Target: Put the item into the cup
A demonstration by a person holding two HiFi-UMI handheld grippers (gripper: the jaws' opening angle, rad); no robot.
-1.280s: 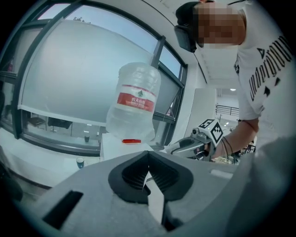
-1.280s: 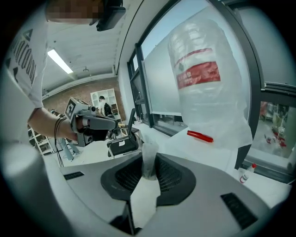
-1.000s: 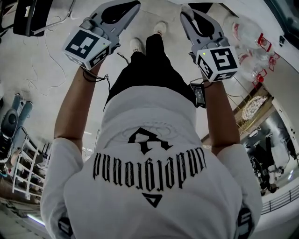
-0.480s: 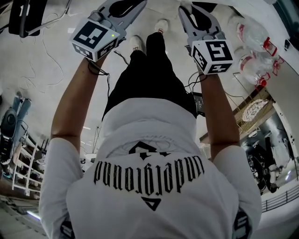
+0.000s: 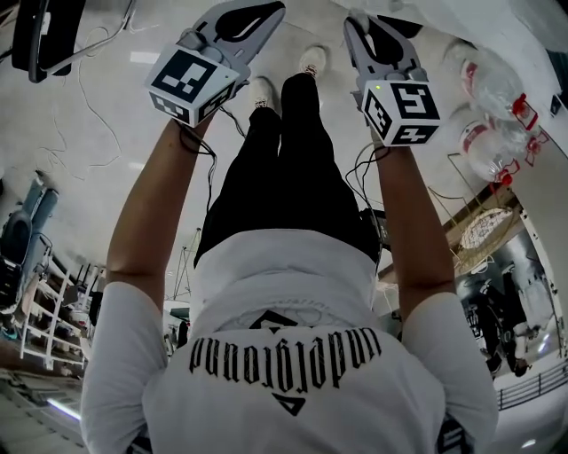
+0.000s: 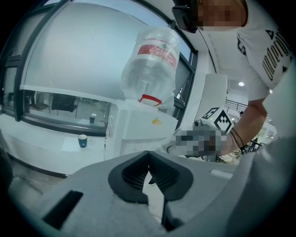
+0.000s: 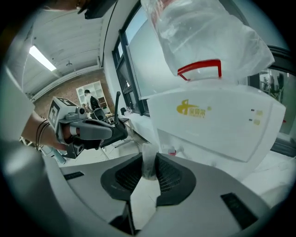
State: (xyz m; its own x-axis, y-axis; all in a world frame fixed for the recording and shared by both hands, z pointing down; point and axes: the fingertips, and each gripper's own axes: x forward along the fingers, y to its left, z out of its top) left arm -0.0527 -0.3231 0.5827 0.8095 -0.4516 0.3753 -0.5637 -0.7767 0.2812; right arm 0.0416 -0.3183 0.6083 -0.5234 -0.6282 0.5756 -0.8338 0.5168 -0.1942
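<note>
In the right gripper view my right gripper (image 7: 150, 157) is shut on a small translucent white packet (image 7: 148, 167), which stands upright between the ribbed pads. My left gripper (image 6: 148, 152) is shut, its tips touching with nothing between them. A small blue cup (image 6: 82, 140) stands far off on a white counter (image 6: 51, 143), left of a water dispenser (image 6: 141, 127). In the head view both grippers are held out at arm's length, the left gripper (image 5: 240, 18) and the right gripper (image 5: 373, 31) near the top edge. The packet is hidden there.
The white water dispenser (image 7: 217, 125) with an upturned clear bottle (image 7: 203, 32) rises just ahead of the right gripper. Two such bottles (image 5: 488, 80) show at the head view's right. Windows run behind the counter. Cables (image 5: 84, 106) lie on the floor.
Both arms have stretched further out, so the grippers sit a little nearer the top edge of the head view. The left marker cube has shifted right. Both jaws look unchanged.
</note>
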